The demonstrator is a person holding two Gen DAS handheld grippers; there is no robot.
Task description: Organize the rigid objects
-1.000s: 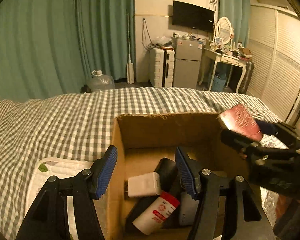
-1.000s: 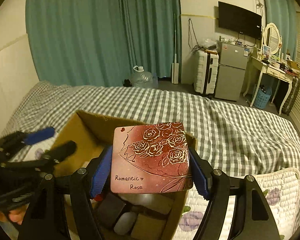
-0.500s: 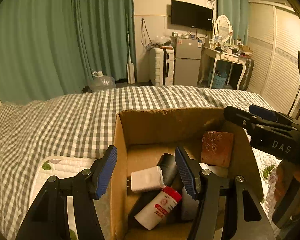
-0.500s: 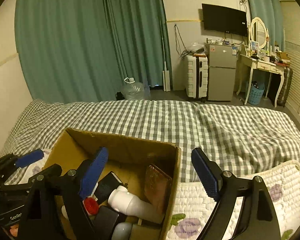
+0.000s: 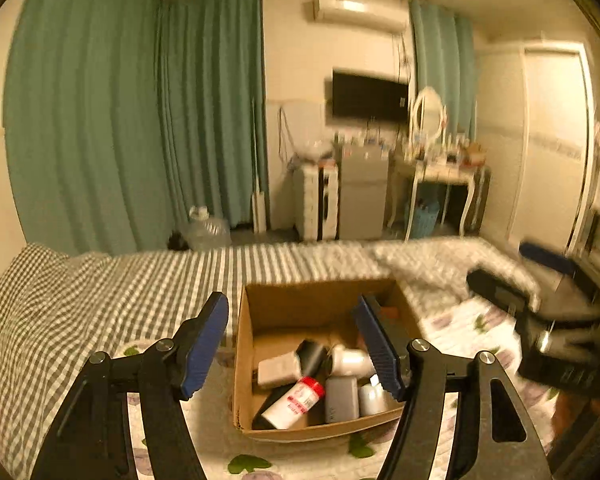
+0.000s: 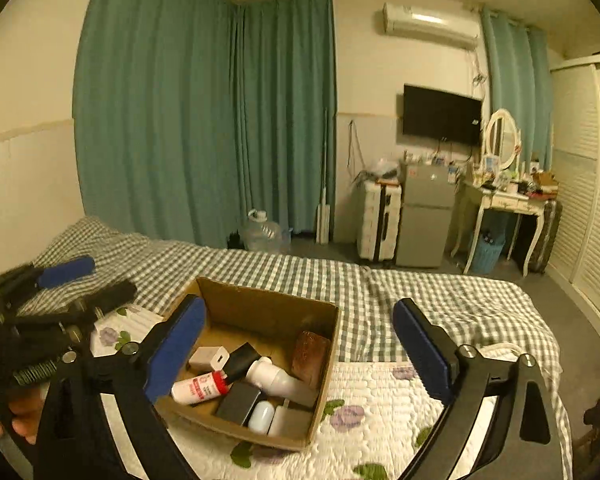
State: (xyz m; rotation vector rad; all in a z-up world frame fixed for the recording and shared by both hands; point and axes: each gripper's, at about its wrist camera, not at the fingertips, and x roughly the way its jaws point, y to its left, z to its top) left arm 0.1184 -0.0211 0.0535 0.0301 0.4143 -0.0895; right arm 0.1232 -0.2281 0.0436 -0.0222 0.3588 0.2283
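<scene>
- Lying under everything: a grey-and-white checked bedspread, with a quilted floral pad spread over its near end.
- Sitting on the pad: an open cardboard box, flaps up, upright.
- Hanging behind the bed: teal curtains; standing against the far wall: a white suitcase, a small grey fridge, a white dressing table with an oval mirror; mounted above: a dark television and an air conditioner.
- Standing on the floor by the curtains: a clear water jug.
- Lying inside the box: a reddish-brown rose-patterned tin leaning on edge against the right wall, a white charger, a red-capped white tube, a white bottle, a dark block, all packed close together.
- Hovering above the near left corner of the box: the right gripper, blue pads spread wide, holding nothing.
- Hovering above the box from the opposite side: the left gripper, pads likewise spread wide and gripping nothing.
- Showing blurred at the right edge of the left wrist view: the right gripper's dark body.
</scene>
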